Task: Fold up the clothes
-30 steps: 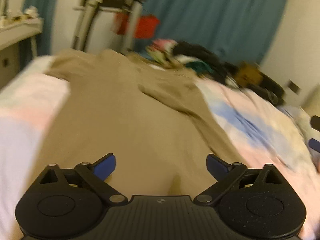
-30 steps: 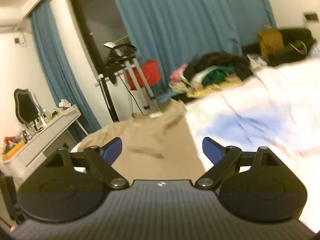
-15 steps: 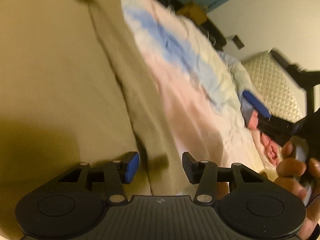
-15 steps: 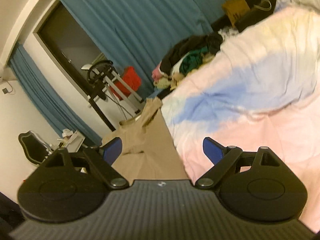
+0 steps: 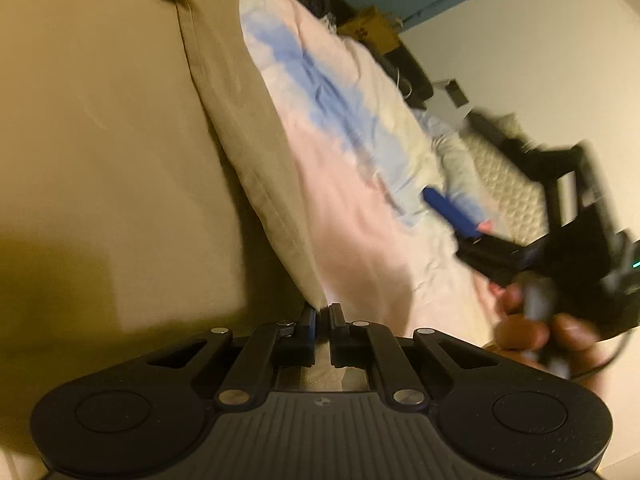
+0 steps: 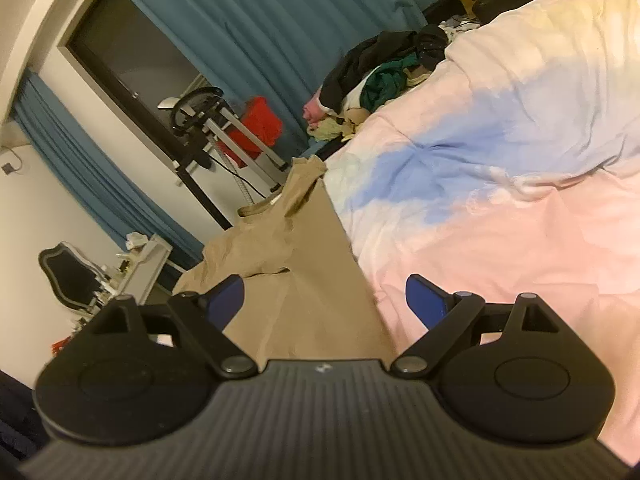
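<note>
Left gripper (image 5: 321,312) has just been closing, and its jaws now pinch the folded side edge of the tan shirt (image 5: 100,128), which lies spread on the pastel bedspread (image 5: 352,208). Right gripper (image 6: 324,300), held in a hand (image 5: 536,328), hovers wide open over the shirt's edge, gripping nothing.

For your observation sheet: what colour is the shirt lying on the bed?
Tan, a plain khaki shirt; clearest in the right wrist view.
</note>
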`<state>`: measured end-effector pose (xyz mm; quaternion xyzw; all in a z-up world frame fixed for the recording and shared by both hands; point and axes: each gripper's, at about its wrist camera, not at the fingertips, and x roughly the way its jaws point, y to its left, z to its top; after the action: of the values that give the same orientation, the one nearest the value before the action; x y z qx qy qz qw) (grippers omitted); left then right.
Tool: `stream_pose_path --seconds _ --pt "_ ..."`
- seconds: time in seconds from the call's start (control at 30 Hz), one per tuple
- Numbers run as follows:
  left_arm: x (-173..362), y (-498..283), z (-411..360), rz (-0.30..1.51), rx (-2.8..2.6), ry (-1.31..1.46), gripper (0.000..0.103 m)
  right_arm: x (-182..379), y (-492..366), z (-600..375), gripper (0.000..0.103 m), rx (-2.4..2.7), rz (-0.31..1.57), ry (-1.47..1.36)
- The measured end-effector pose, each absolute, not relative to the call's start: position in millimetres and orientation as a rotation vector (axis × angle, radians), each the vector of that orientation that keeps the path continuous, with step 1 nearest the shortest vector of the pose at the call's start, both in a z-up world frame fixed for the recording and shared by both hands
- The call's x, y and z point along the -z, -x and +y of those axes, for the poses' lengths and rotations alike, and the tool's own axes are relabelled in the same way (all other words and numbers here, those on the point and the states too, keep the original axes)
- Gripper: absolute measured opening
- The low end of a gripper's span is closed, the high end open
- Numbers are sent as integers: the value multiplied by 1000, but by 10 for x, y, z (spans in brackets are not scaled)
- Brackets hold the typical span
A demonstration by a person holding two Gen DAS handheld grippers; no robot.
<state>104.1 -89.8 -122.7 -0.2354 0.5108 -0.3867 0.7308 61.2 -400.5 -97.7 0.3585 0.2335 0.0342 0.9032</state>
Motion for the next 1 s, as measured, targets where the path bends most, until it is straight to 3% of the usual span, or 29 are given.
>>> stream_pose_path --seconds 0.4,0.63,0.67,0.8,0.9,1.0 --pt "845 -1121 -146 1144 710 497 5 998 -693 -3887 89 -65 529 -699" --pt "1218 -1213 -185 1219 567 298 6 966 -693 -3772 89 -54 536 -636" --pt "1226 -1226 -179 1220 573 309 8 955 -680 -3758 89 -51 532 -626" --pt "1034 -1328 -162 1185 616 371 45 886 -620 -3705 89 -45 494 -593" --pt "859 -1600 -271 1129 606 396 60 849 -648 -3643 89 -20 475 -555" --pt "780 -2030 -244 1081 526 455 69 832 -764 -3561 89 -21 471 -518"
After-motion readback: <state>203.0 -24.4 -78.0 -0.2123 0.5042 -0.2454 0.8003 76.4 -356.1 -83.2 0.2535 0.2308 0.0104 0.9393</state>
